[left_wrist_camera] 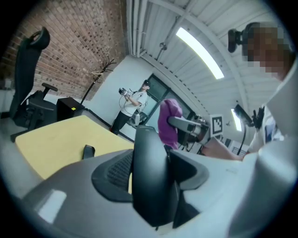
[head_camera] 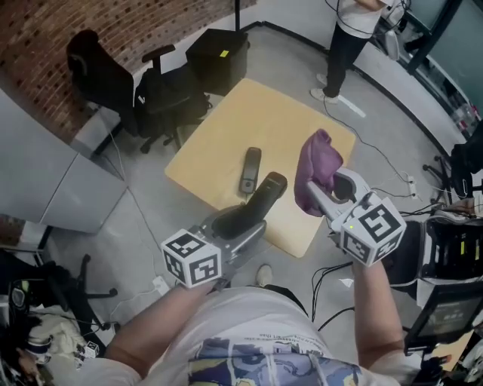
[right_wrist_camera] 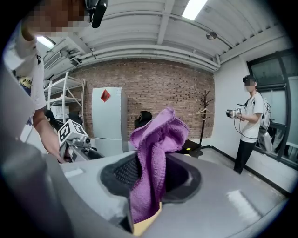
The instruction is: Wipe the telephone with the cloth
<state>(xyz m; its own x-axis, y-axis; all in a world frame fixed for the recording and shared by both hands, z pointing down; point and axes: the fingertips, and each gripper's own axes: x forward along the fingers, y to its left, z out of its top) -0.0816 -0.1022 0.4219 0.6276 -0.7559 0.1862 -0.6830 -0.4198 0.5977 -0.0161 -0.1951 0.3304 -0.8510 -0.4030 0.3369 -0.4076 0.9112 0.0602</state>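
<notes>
Left claw (head_camera: 253,217) clamped on smooth, curved black telephone handset (head_camera: 270,188), above the pale yellow counter (head_camera: 226,128). Right claw (head_camera: 318,197) pinches bunched purple knitted cloth (head_camera: 317,162). Slim dark device (head_camera: 250,170) lies flat on the counter.

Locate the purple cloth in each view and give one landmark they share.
Head view: purple cloth right of centre, in the right gripper, overlapping the yellow table's right edge.
Left gripper view: cloth at centre, just behind the black handset that the left gripper holds.
Right gripper view: cloth dead centre, clamped between the jaws.
Shared landmark: the brick wall.
</notes>
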